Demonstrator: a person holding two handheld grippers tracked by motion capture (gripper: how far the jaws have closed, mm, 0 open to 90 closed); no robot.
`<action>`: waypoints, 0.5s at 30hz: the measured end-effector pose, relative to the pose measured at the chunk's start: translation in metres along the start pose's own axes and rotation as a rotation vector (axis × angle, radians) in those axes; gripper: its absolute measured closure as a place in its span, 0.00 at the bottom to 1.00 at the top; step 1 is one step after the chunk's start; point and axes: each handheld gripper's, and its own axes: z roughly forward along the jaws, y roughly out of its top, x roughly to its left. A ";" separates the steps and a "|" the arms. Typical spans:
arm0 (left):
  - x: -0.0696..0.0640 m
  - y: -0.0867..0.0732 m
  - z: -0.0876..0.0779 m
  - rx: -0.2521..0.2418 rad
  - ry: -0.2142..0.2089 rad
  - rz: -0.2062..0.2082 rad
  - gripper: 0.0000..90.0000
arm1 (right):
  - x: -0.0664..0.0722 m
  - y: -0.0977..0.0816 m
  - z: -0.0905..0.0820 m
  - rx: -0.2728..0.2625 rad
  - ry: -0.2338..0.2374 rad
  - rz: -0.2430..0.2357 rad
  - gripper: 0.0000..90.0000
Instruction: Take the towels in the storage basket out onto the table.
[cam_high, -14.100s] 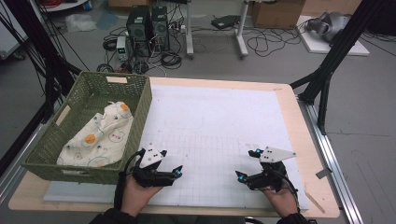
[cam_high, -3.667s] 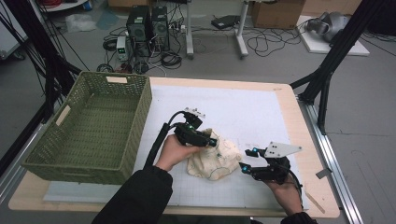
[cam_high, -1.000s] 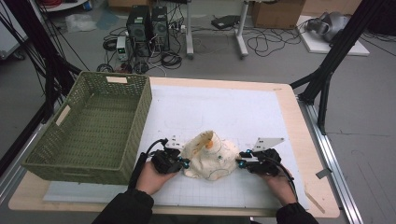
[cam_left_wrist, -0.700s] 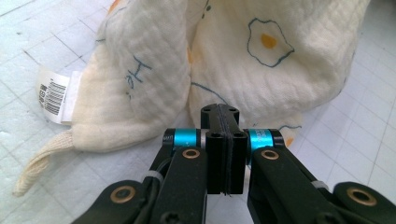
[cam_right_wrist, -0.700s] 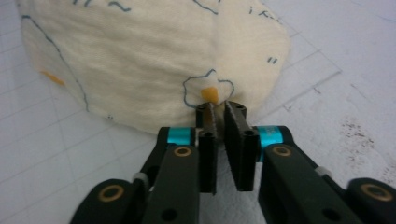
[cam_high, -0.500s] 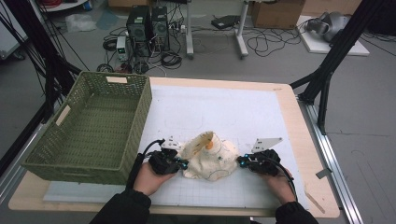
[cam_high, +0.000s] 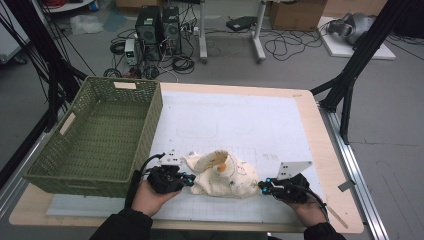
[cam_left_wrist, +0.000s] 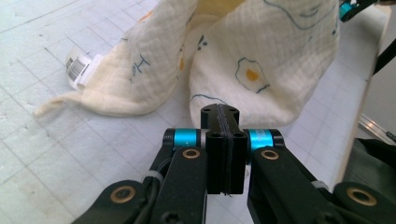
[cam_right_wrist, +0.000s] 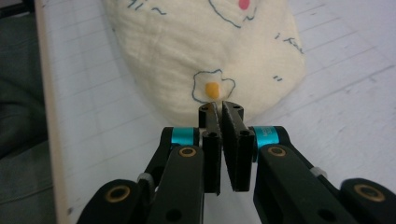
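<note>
A: What's new since a second ago?

B: The right gripper (cam_high: 262, 187) has just clamped its jaws on the right edge of the cream quilted cloth with fried-egg prints (cam_high: 220, 175). The left gripper (cam_high: 189, 177) is pinched tight on the left edge. Both hands have drawn slightly apart, so the heap is flatter.

A: So spreading can start?

B: I'd think so. The cloth lies on the white gridded mat (cam_high: 240, 120), beside the green woven basket (cam_high: 95, 137).

A: Count?

B: One cloth, one basket, two grippers.

We see a soft quilted cloth (cam_high: 222, 175) with printed eggs, matt. The basket (cam_high: 95, 137) is woven green wicker. The bench (cam_high: 305, 107) has pale wood edges under a matt white gridded sheet (cam_high: 240, 120).
</note>
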 end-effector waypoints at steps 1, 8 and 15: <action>-0.001 -0.001 -0.002 -0.002 -0.001 -0.001 0.99 | 0.003 -0.002 -0.001 -0.003 0.009 -0.002 0.96; -0.005 -0.006 -0.004 0.010 -0.015 0.012 0.99 | 0.015 -0.009 -0.001 0.036 0.054 -0.009 0.95; 0.002 0.001 0.002 -0.023 -0.021 -0.020 0.82 | 0.001 0.007 -0.010 -0.047 0.038 0.017 0.79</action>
